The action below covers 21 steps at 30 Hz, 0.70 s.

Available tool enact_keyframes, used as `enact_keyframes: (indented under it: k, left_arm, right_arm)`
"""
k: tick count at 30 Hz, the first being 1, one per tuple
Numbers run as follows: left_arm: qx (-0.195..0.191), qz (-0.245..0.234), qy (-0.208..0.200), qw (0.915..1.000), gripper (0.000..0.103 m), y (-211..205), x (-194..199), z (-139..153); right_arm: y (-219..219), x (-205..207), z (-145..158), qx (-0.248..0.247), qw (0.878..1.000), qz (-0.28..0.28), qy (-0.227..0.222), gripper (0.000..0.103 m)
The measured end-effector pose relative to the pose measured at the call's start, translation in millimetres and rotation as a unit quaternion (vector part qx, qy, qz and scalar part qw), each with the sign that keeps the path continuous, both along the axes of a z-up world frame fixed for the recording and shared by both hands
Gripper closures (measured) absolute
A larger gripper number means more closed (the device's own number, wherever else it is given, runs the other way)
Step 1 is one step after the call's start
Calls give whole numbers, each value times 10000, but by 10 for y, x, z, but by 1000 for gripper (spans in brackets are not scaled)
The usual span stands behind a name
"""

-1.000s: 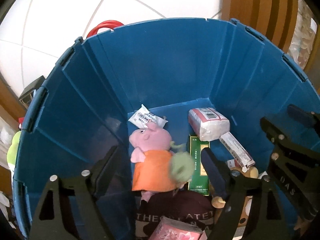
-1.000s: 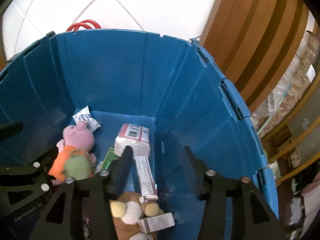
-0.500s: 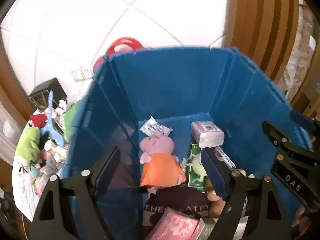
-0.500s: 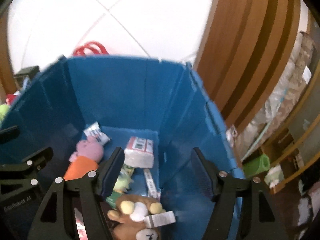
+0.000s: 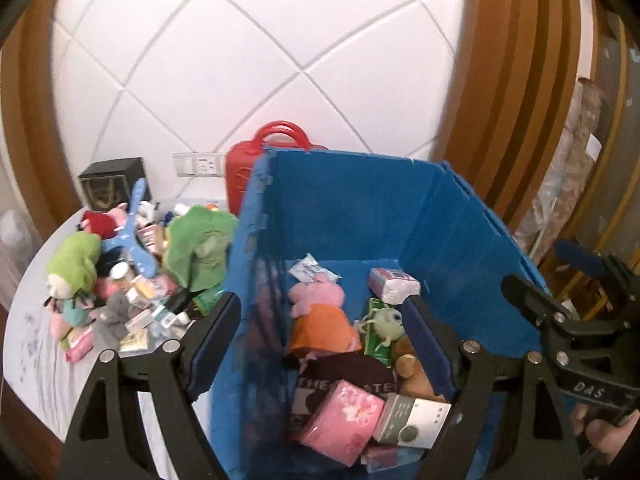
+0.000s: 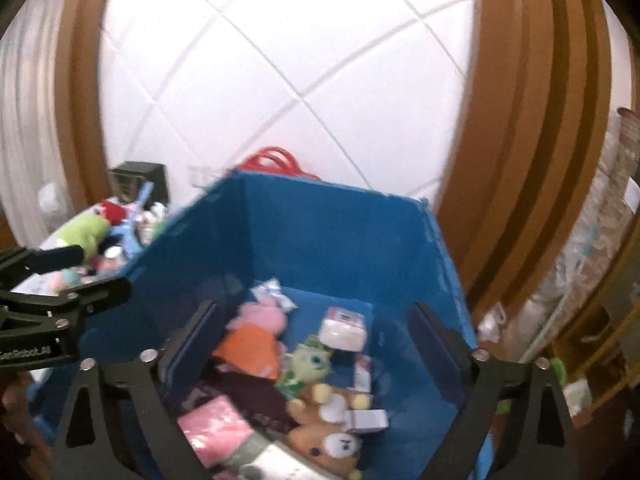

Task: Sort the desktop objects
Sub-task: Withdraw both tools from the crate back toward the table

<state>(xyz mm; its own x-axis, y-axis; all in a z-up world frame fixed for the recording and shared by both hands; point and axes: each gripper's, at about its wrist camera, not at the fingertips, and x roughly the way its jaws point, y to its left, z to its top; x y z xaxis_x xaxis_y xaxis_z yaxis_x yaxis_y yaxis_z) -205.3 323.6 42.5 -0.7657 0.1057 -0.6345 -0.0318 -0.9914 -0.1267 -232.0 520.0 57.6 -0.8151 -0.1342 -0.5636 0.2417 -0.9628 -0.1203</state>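
Observation:
The blue bin (image 5: 360, 208) holds a pink pig plush in an orange dress (image 5: 320, 308), a green one-eyed plush (image 5: 384, 322), a white tissue pack (image 5: 394, 284), a brown bear plush (image 6: 328, 424) and a pink pack (image 5: 344, 416). My left gripper (image 5: 320, 340) hangs open above the bin's near left wall with nothing between its fingers. My right gripper (image 6: 314, 340) is above the bin's near side; its jaws are opening and hold nothing. Each gripper shows at the edge of the other's view.
A heap of plush toys and small boxes (image 5: 120, 272) lies on the pale table (image 5: 36, 352) left of the bin. Behind it stand a black box (image 5: 114, 180) and a red bag (image 5: 272, 160). Wooden panels (image 5: 516, 92) rise on the right.
Both grippers rose and drew back out of the bin, bringing the table heap into view. The green plush, a blur mid-air before, now rests beside the pig. The right jaws widened.

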Motion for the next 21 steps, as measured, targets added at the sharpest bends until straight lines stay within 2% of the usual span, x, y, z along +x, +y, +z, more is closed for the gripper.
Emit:
enact_keyframes:
  k: [7,11,15,21]
  left_arm:
    - [-124,247,365,9990,20,-497,352,86]
    - [-188,320,528,9979,20,-966,532,79]
    - [-141,461,489,9976,20,-1617,687,-26]
    - [-337,667,370,9965,20,-2715,880,-271]
  right_arm:
    - [-556,311,68,-237,9986,430,179,4]
    - [-1035,477,105,-321,9971,631,287,4]
    - [-1576,639,104,-427,9954,773,366,2]
    - [-2559,738,-32,-556,9942,849,343,2]
